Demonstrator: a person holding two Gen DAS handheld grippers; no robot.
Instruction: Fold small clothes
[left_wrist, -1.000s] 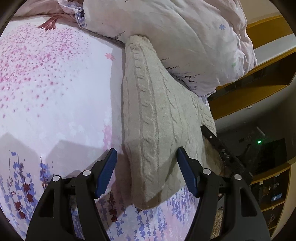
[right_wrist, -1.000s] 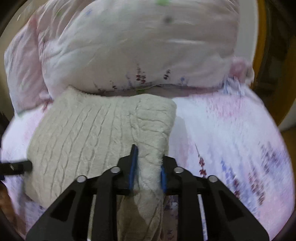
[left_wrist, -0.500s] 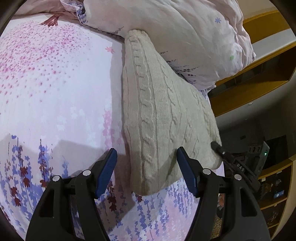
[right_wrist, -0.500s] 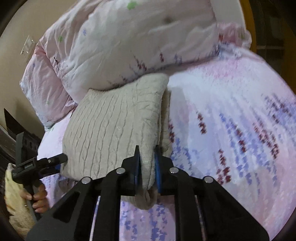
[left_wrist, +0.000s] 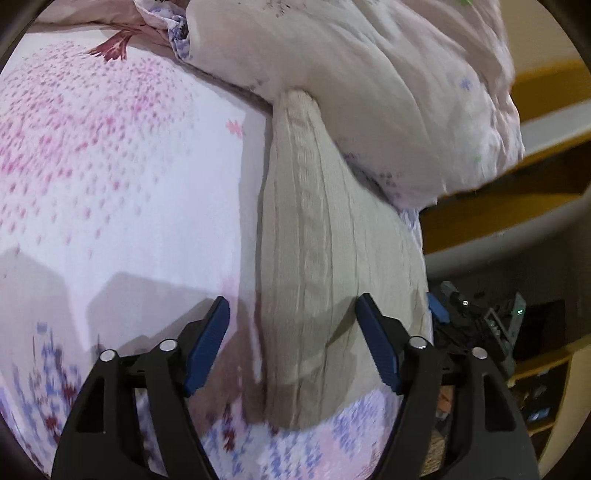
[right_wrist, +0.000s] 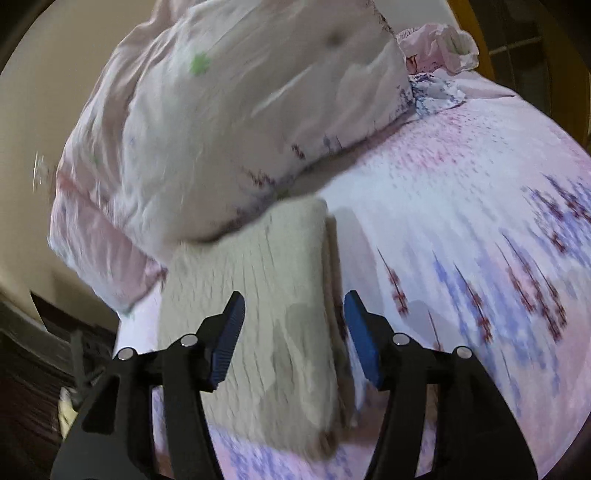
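Observation:
A cream cable-knit sweater (left_wrist: 314, 258) lies folded on the flowered bed sheet (left_wrist: 110, 166), its far end tucked under the bunched duvet (left_wrist: 388, 92). My left gripper (left_wrist: 292, 299) hovers over the sweater's near end. Its jaws are opening and its pads stand clear of the knit. In the right wrist view the sweater (right_wrist: 266, 266) lies with its folded right edge under my right gripper (right_wrist: 294, 293). Those jaws are also opening, and the blue pads press on nothing. The picture is blurred by motion.
The pale duvet (right_wrist: 240, 129) is heaped along the far side of the bed. The bare sheet (right_wrist: 461, 221) spreads to the right of the sweater. Wooden shelving (left_wrist: 517, 206) and dark equipment (left_wrist: 480, 317) stand past the bed's edge in the left wrist view.
The right gripper, pinching the sweater's folded edge before, has let go and spread its jaws; its view has rolled. The left gripper has widened slightly and shifted over the sweater.

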